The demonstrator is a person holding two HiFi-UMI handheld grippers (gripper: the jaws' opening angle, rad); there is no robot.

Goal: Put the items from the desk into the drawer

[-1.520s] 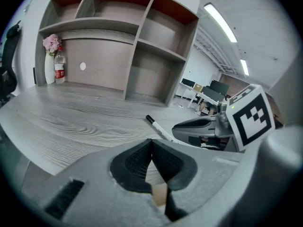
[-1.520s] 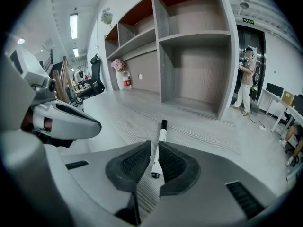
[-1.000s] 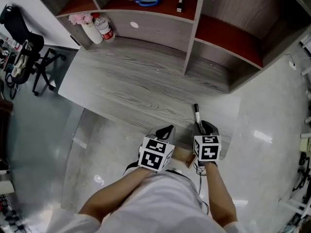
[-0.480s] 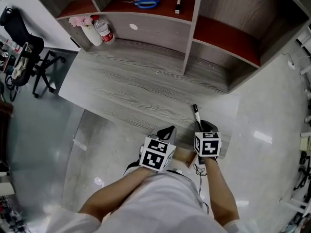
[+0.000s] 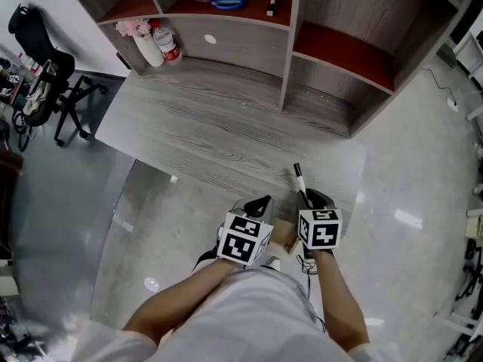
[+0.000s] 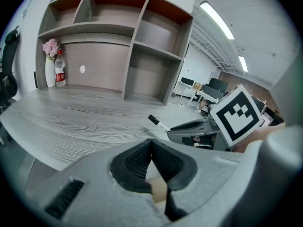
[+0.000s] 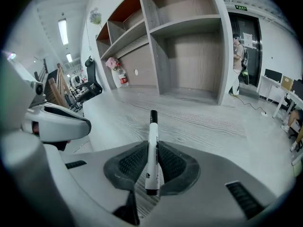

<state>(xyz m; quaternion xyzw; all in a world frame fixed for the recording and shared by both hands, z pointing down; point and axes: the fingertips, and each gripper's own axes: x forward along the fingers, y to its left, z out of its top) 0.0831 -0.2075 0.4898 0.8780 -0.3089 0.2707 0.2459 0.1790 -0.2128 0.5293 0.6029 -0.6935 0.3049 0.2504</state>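
Jaws of right gripper (image 7: 150, 167) pinch white plastic marker with black cap (image 7: 153, 141), tip jutting forward beyond them. On left gripper (image 6: 151, 161), jaws pressed together, empty. Risk: slim barrel pivots in the pinch and slips before reaching drawer.

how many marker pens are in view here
2. One white, black-capped marker pen is held in the right tongs; one dark marker-like pen lies on the red-floored shelf by the blue-handled scissors. More may be hidden.

A white, black-capped marker (image 7: 152, 131), pinched in the right claw (image 7: 151, 156), points forward over the desk (image 7: 203, 126)
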